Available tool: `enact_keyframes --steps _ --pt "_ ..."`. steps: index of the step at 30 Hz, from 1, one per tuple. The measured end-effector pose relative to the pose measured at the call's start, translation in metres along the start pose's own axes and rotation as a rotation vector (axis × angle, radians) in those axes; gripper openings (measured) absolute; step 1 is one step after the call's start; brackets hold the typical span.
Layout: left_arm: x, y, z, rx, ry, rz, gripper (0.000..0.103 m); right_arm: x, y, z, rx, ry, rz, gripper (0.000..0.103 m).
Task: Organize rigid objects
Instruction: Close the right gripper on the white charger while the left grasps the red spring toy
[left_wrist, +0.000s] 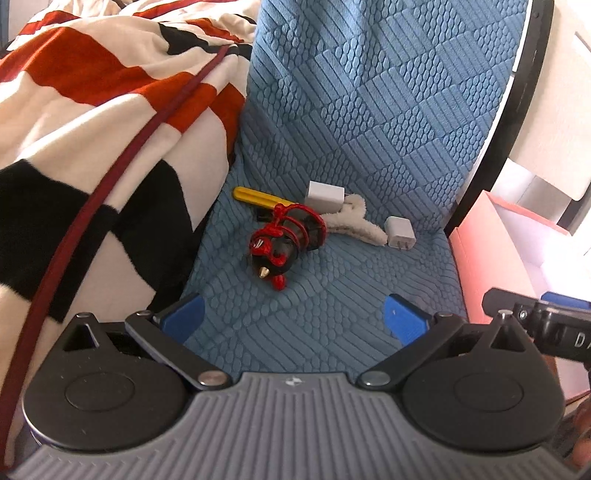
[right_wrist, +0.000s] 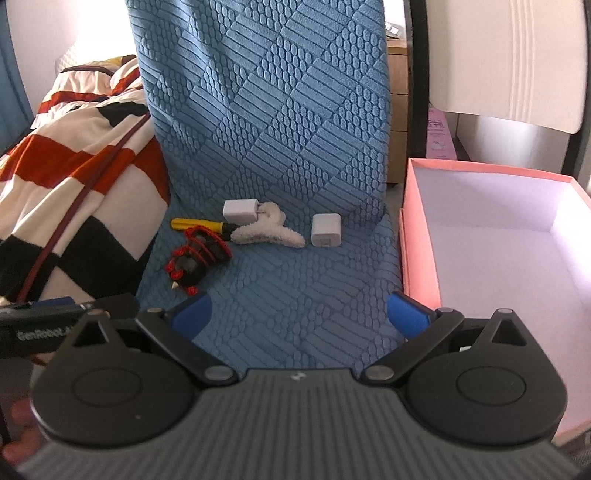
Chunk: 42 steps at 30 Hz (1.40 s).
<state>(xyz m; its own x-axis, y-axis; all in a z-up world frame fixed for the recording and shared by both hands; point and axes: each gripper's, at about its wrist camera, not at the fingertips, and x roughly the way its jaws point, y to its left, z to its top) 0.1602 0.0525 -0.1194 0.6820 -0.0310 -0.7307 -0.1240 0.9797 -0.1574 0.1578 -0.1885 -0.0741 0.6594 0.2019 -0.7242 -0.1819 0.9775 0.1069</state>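
Note:
On the blue textured chair seat (left_wrist: 325, 295) lie a red and black toy (left_wrist: 286, 240), a yellow-handled tool (left_wrist: 258, 195), two white chargers (left_wrist: 325, 197) (left_wrist: 400, 232) and a fluffy white hair claw (left_wrist: 354, 221). The same items show in the right wrist view: toy (right_wrist: 197, 258), yellow tool (right_wrist: 195, 224), chargers (right_wrist: 240, 211) (right_wrist: 326, 229), claw (right_wrist: 264, 229). My left gripper (left_wrist: 293, 323) is open and empty, just short of the toy. My right gripper (right_wrist: 299, 317) is open and empty, over the seat's front.
A pink open box (right_wrist: 436, 258) with a white inside stands right of the chair; it also shows in the left wrist view (left_wrist: 491, 251). A striped red, black and white blanket (left_wrist: 92, 129) lies to the left with a dark red cord (left_wrist: 110, 177) across it.

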Motion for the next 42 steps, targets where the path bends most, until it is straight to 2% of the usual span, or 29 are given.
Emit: enact_keyframes --steps 13,19,30,32,34,35,36,42 --pt "0.047 0.001 0.011 0.025 0.011 0.012 0.103 0.049 -0.002 0.023 -0.005 0.015 -0.013 0.103" --pt "0.069 -0.001 0.013 0.057 0.019 -0.029 0.103 0.074 -0.005 0.030 -0.006 0.031 -0.006 0.103" --pt "0.096 -0.015 0.012 0.146 0.014 0.009 0.103 0.115 -0.016 0.046 -0.001 0.027 0.051 0.103" --pt "0.101 -0.017 0.012 0.164 0.015 0.039 0.103 0.125 -0.019 0.049 -0.011 0.023 0.060 0.102" --pt "0.106 -0.020 0.011 0.199 0.006 0.070 0.103 0.136 -0.019 0.052 -0.045 0.032 0.044 0.090" --pt "0.109 -0.021 0.010 0.209 0.001 0.081 0.103 0.140 -0.020 0.052 -0.054 0.032 0.033 0.078" --pt "0.112 -0.021 0.010 0.214 0.002 0.089 0.103 0.145 -0.021 0.053 -0.057 0.033 0.023 0.072" --pt "0.129 -0.023 0.009 0.251 0.014 0.121 0.103 0.168 -0.025 0.054 -0.056 0.038 0.022 0.068"
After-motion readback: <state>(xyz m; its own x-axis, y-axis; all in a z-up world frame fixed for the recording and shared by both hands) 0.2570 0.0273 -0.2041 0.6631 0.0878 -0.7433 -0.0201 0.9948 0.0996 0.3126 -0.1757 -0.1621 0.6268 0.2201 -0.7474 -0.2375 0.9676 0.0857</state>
